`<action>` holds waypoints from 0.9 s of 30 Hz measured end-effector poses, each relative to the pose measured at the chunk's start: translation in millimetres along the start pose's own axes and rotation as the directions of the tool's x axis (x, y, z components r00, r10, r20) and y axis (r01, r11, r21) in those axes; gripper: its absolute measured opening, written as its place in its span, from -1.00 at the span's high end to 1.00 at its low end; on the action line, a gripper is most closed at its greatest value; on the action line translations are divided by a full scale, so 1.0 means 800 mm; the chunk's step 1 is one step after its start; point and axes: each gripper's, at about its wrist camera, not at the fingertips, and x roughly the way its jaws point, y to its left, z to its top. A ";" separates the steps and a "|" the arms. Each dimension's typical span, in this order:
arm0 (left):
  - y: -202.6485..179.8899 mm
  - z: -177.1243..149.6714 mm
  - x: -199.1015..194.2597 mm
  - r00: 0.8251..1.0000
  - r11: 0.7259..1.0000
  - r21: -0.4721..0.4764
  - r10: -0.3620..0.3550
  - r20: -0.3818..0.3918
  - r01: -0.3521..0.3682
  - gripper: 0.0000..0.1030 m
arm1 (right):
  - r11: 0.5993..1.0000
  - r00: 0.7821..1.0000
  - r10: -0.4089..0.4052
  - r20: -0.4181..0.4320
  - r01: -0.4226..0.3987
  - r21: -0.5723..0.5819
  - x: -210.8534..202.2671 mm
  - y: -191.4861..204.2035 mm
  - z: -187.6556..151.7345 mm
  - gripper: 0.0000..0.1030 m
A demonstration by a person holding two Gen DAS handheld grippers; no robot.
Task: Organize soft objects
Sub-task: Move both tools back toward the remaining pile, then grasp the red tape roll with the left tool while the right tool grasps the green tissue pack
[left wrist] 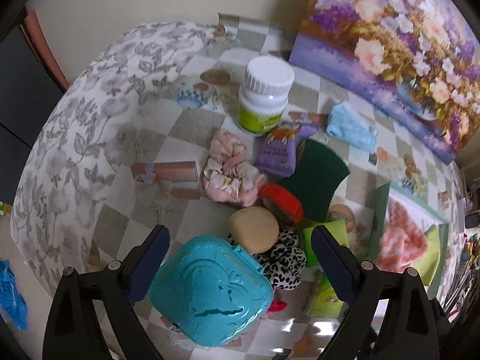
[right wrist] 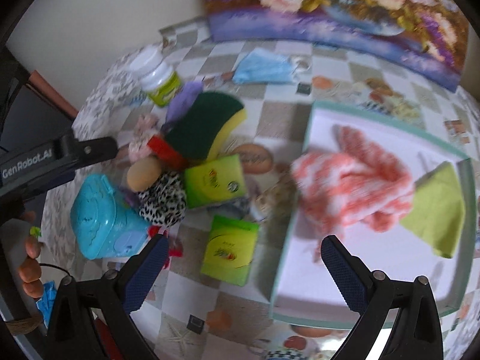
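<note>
Both grippers, left (left wrist: pixel 240 237) and right (right wrist: pixel 244 247), are spread wide and hold nothing. A pink knit cloth (right wrist: pixel 351 177) and green cloth (right wrist: pixel 435 210) lie in the tray (right wrist: pixel 309 138); the sponge (right wrist: pixel 207 120) lies left of it on the counter (right wrist: pixel 270 114).

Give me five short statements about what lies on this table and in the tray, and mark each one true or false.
1. The pink-and-white knitted cloth lies in the shallow white tray with the green rim. True.
2. The white-capped plastic bottle with the green label lies on its side. False: it stands upright.
3. The right tongs clamp the green-topped yellow sponge. False: they hang open and empty; the sponge rests in the pile.
4. A folded lime-green cloth is in the tray beside the knitted cloth. True.
5. The light blue face mask sits inside the tray. False: it lies on the checked tablecloth, near the flower painting.
</note>
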 end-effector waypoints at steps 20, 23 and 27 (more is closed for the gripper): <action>-0.009 0.011 0.041 0.997 0.999 0.044 0.002 -0.077 0.001 -0.85 | 0.996 0.992 -0.028 -0.121 0.017 -0.090 0.065 0.032 -0.015 -0.31; -0.010 0.012 0.046 0.996 0.999 0.044 0.002 -0.085 0.001 -0.85 | 0.995 0.992 -0.040 -0.123 0.029 -0.095 0.069 0.031 -0.018 -0.22; -0.010 0.014 0.051 0.996 0.999 0.044 0.004 -0.091 0.000 -0.85 | 0.994 0.991 -0.055 -0.124 0.042 -0.103 0.079 0.030 -0.020 -0.12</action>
